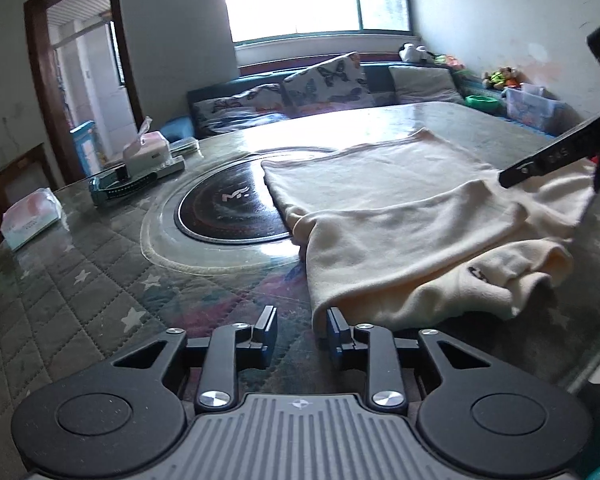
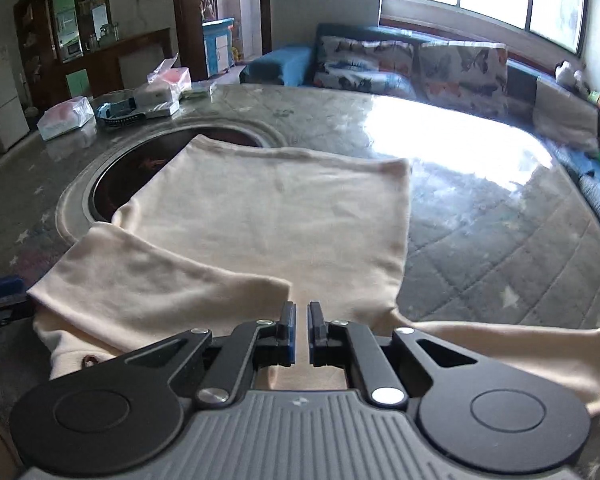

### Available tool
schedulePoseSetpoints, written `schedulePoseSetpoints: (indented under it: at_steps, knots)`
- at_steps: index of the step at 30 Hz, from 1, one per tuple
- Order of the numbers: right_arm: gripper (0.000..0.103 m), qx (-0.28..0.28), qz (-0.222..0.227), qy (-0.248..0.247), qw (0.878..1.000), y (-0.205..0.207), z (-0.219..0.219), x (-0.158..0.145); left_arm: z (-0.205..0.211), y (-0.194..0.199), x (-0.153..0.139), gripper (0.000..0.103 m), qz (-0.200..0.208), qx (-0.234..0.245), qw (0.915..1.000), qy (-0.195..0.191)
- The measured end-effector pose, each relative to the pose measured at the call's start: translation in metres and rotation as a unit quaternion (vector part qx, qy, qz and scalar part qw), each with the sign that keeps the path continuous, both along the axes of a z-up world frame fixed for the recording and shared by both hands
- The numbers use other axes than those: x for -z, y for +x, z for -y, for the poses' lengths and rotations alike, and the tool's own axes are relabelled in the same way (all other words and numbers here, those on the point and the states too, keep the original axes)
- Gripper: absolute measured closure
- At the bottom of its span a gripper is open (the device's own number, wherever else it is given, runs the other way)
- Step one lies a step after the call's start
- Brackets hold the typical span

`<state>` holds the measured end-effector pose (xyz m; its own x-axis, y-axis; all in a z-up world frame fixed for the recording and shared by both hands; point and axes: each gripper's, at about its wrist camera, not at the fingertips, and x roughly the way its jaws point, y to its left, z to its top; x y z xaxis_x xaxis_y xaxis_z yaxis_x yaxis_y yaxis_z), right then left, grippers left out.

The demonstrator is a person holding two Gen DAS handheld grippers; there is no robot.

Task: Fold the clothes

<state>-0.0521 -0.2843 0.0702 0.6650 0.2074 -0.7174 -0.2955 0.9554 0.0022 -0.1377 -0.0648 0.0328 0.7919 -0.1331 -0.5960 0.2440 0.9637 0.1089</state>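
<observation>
A cream soft cotton garment [image 2: 268, 216] lies spread on the quilted grey star-patterned bench [image 2: 500, 248], its far part overlapping a round black inset plate [image 1: 228, 208]. The fold appears only begun: one sleeve [image 2: 148, 280] is laid across the body, while the other sleeve [image 2: 512, 344] trails out sideways, so most folding remains. The left tool [image 1: 302, 330] stands partly open at the near hem corner, nothing pressed between its pads. The right tool [image 2: 301, 330] is closed, with no cloth visibly pinched. Only the left view shows the small dark logo [image 1: 476, 272] on the bunched part; only the right view shows the trailing sleeve.
</observation>
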Motion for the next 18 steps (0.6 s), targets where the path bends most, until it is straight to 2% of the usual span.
schedulePoseSetpoints:
  at_steps: [6, 8, 12, 18]
  knots:
    - [0.094, -0.028, 0.031, 0.02, 0.999, -0.002, -0.007, -0.011, -0.005, 0.019, -0.023, 0.075, 0.007, 0.011, 0.999, -0.044]
    - [0.094, -0.042, 0.026, 0.021, 0.999, -0.002, -0.013, -0.006, 0.001, 0.031, -0.026, 0.077, 0.012, 0.018, 0.9981, -0.058]
    - [0.094, -0.065, 0.02, 0.019, 0.998, 0.0, -0.024, 0.004, 0.018, 0.055, -0.024, 0.082, 0.017, 0.037, 0.9974, -0.059]
    - [0.094, -0.086, 0.016, 0.015, 0.996, 0.0, -0.031, 0.013, 0.029, 0.084, -0.009, 0.083, -0.007, 0.043, 0.9971, -0.062]
